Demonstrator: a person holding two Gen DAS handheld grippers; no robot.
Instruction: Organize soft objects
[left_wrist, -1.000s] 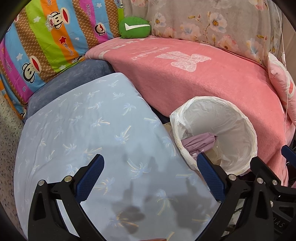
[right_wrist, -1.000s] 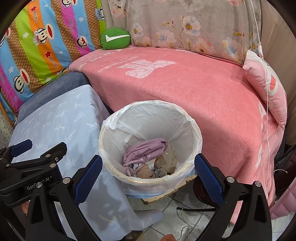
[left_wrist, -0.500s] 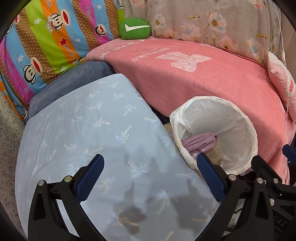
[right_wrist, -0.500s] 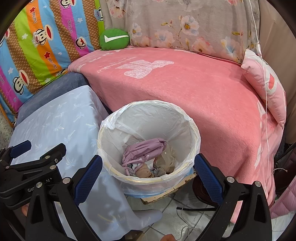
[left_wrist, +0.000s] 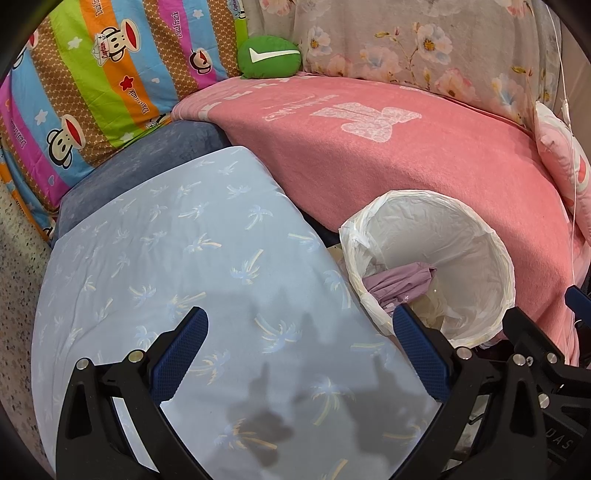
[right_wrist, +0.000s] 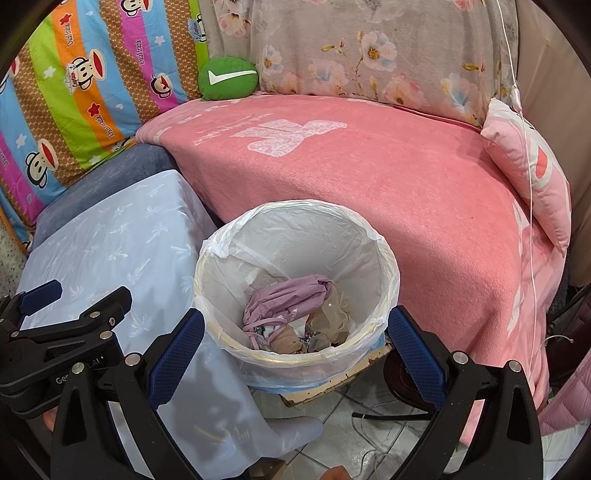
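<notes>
Here the left gripper (left_wrist: 299, 343) hung with jaws spread wide and empty over the pale blue palm-print cloth (left_wrist: 192, 266). The right gripper (right_wrist: 295, 343), likewise spread and empty, hovered above the plastic-lined bin (right_wrist: 388, 266), where a crumpled lilac garment (right_wrist: 284, 299) lay among other soft pieces, beside the pink blanket (right_wrist: 406, 177).

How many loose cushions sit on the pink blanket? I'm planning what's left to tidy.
2. A green cushion at the blanket's far left corner, against the backrest; a pink pillow at its right edge. Others may lie outside the views.
</notes>
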